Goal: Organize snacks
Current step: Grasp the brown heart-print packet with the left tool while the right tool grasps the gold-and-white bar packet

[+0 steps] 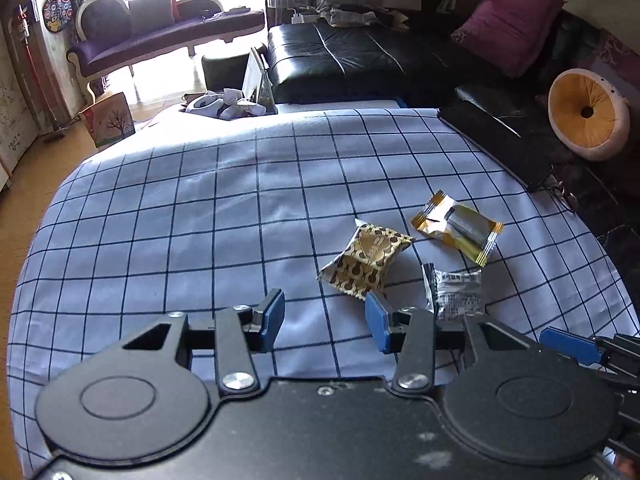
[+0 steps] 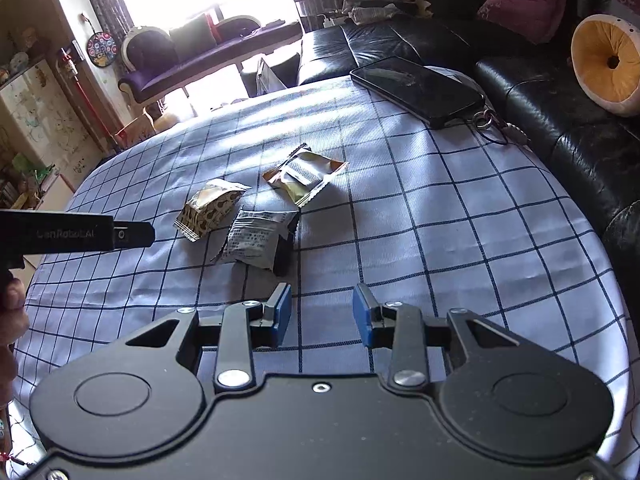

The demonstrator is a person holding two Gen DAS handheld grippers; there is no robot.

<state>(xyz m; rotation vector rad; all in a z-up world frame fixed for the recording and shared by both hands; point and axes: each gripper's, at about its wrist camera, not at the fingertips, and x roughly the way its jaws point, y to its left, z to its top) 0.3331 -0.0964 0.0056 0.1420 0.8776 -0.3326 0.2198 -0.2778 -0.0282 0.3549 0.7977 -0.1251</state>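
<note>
Three snack packets lie together on a blue checked tablecloth (image 1: 200,200) (image 2: 440,240). A brown patterned packet (image 1: 366,260) (image 2: 210,210) is on the left, a gold foil packet (image 1: 458,228) (image 2: 304,176) farther back, and a grey printed packet (image 1: 456,292) (image 2: 258,240) nearest. My left gripper (image 1: 324,320) is open with nothing between its blue pads; its right pad sits just short of the brown packet. My right gripper (image 2: 322,312) is open and empty, short of and to the right of the grey packet. The left tool's body (image 2: 80,234) shows at the right wrist view's left edge.
A black tablet (image 2: 418,90) (image 1: 496,144) with keys (image 2: 496,124) lies at the table's far right edge. A black leather sofa (image 1: 360,60) with a pink cushion (image 1: 508,24) and a round yellow cushion (image 1: 586,114) stands behind. A hand (image 2: 12,312) grips the left tool.
</note>
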